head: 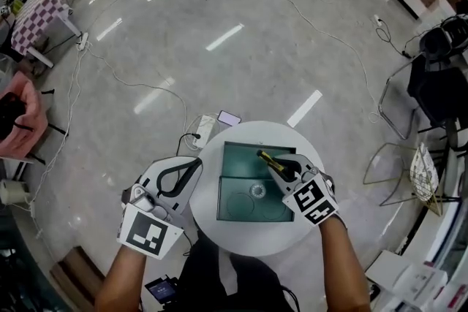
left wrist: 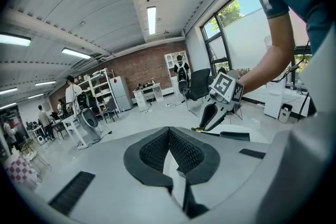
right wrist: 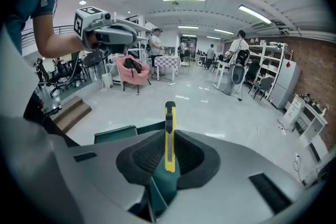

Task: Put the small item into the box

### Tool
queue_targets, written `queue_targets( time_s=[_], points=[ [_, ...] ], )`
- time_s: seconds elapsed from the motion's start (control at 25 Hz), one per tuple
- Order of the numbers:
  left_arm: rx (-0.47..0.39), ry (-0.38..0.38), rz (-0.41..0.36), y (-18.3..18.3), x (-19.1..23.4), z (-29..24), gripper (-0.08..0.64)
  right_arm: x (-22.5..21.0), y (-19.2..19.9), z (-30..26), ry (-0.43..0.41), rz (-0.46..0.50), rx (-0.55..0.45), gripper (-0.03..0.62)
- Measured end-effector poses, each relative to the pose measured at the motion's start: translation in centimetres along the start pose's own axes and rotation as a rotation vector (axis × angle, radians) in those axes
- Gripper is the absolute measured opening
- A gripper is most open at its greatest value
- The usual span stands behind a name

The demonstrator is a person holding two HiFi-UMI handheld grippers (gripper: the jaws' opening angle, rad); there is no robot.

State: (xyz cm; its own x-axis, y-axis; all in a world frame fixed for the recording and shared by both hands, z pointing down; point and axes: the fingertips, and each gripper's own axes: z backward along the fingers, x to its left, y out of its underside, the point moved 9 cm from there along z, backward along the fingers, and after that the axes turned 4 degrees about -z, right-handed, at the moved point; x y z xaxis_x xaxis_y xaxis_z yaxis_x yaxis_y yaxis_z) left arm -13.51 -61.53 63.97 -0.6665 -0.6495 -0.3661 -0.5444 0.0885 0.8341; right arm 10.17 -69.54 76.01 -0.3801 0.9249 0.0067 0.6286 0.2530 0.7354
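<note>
The pale polished floor (head: 241, 62) spreads round everything, crossed by loose cables (head: 322, 33). A pink chair (head: 28, 129) stands at the left edge and a dark chair (head: 439, 77) at the right, both well apart from the work.

In the middle is a round white table (head: 248, 239). On it lies the green box (head: 238, 161), open, its lid folded back flat on the far side. A small round fitting (head: 257, 191) sits in its lower half.

The right claw (head: 284, 169) hangs over the box, clenched on a yellow utility knife (head: 265, 156). In the right gripper view the knife (right wrist: 169, 134) stands upright between the pads, its tip pointing out past them, with the box wall (right wrist: 115, 134) below.

The left claw (head: 194, 164) is at the table's left edge, beside the box and not touching it. Its pads (left wrist: 181, 149) are closed together with nothing held.

On the floor just beyond the table lie a white power strip (head: 205, 130) and a phone (head: 229, 118).
</note>
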Motion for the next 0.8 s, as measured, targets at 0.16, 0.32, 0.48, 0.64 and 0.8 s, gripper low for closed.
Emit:
queue_targets(
  time_s=[0.16, 0.32, 0.48, 0.64, 0.8],
  points=[
    [0.002, 0.012, 0.016, 1.6, -0.1, -0.8, 0.018, 0.0, 1.5, -2.2, -0.02, 0.006, 0.054, 0.072],
    [0.009, 0.02, 0.032, 2.9, -0.1, -1.3, 0.018, 0.0, 2.6, -4.0, -0.042, 0.006, 0.103, 0.072],
    [0.013, 0.026, 0.046, 3.6, 0.0, -1.5, 0.018, 0.2, 3.3, -5.3, -0.058, 0.017, 0.149, 0.072],
    [0.013, 0.03, 0.053, 3.7, -0.1, -1.4, 0.018, 0.4, 3.8, -6.1, -0.067, 0.038, 0.201, 0.072],
    [0.011, 0.027, 0.051, 3.1, -0.5, -0.7, 0.018, 0.8, 4.1, -6.0, -0.067, 0.05, 0.231, 0.072]
  ],
)
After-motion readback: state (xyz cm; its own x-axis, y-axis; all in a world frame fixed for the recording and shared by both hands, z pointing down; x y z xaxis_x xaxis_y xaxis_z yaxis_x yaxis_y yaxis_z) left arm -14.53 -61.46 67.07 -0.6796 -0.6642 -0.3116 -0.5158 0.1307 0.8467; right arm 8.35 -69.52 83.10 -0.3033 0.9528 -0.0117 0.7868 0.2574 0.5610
